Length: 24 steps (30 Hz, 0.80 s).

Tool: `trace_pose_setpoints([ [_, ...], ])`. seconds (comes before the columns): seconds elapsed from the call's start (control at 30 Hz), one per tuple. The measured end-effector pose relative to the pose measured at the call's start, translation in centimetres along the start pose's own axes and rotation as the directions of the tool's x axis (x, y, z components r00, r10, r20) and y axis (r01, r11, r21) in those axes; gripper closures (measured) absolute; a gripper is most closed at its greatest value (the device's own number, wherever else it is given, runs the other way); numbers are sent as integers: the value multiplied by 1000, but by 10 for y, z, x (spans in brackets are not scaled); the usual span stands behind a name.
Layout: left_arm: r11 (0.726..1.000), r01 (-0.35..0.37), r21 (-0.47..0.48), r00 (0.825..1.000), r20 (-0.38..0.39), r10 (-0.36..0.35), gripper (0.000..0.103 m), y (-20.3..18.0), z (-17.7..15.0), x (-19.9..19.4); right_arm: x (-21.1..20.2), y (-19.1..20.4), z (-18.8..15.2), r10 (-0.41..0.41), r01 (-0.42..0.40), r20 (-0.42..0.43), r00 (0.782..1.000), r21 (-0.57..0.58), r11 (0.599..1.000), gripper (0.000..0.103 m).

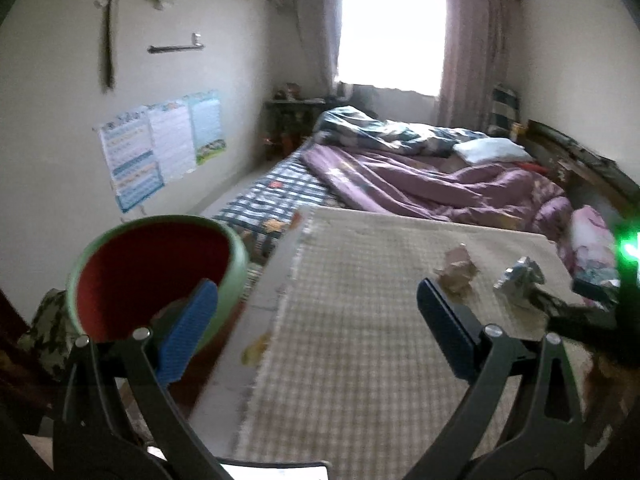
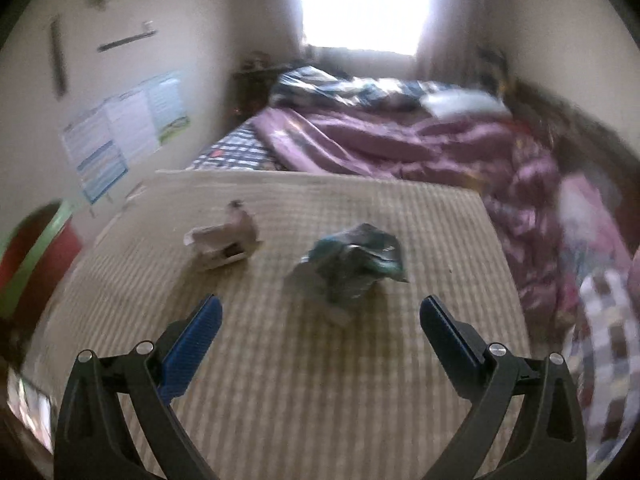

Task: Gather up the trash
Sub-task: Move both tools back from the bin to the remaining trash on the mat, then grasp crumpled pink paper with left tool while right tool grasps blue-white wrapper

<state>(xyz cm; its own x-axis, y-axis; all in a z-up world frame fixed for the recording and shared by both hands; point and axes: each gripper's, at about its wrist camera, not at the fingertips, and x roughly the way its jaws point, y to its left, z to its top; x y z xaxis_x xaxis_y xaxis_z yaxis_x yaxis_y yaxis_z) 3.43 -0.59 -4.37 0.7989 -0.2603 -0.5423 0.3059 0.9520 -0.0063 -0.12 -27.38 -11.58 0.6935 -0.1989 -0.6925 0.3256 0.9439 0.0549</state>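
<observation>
Two pieces of trash lie on a table with a checked cloth [image 2: 320, 360]. A crumpled silver-green wrapper [image 2: 354, 260] lies just ahead of my open right gripper [image 2: 320, 316]. A crumpled beige paper [image 2: 226, 240] lies further left. In the left wrist view the paper [image 1: 458, 270] and the wrapper [image 1: 520, 276] lie at the table's far right. My left gripper [image 1: 316, 308] is open and empty above the cloth [image 1: 360, 340]. A green bin with a red inside [image 1: 156, 280] stands left of the table, behind the left finger [image 1: 188, 332]. The bin's edge also shows in the right wrist view [image 2: 36, 240].
An unmade bed with purple and plaid bedding [image 1: 420, 172] lies beyond the table. Posters [image 1: 160, 144] hang on the left wall. A bright window [image 1: 392, 36] is at the far end. Cloth items [image 2: 600, 300] lie right of the table.
</observation>
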Motion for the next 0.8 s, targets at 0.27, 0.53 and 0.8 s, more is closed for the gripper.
trace_pose_setpoints([
  [0.27, 998, 29, 61, 1000, -12, -29, 6, -28, 6, 20, 40, -27, 30, 40, -32, -47, 998, 169, 985, 13],
  [0.53, 984, 150, 101, 985, -101, -140, 6, -67, 20, 75, 57, -30, 38, 95, -79, -81, 992, 182, 980, 47],
  [0.8, 960, 259, 110, 946, -232, -228, 12, -114, 24, 147, 42, -36, 38, 146, -135, -52, 988, 174, 975, 61],
])
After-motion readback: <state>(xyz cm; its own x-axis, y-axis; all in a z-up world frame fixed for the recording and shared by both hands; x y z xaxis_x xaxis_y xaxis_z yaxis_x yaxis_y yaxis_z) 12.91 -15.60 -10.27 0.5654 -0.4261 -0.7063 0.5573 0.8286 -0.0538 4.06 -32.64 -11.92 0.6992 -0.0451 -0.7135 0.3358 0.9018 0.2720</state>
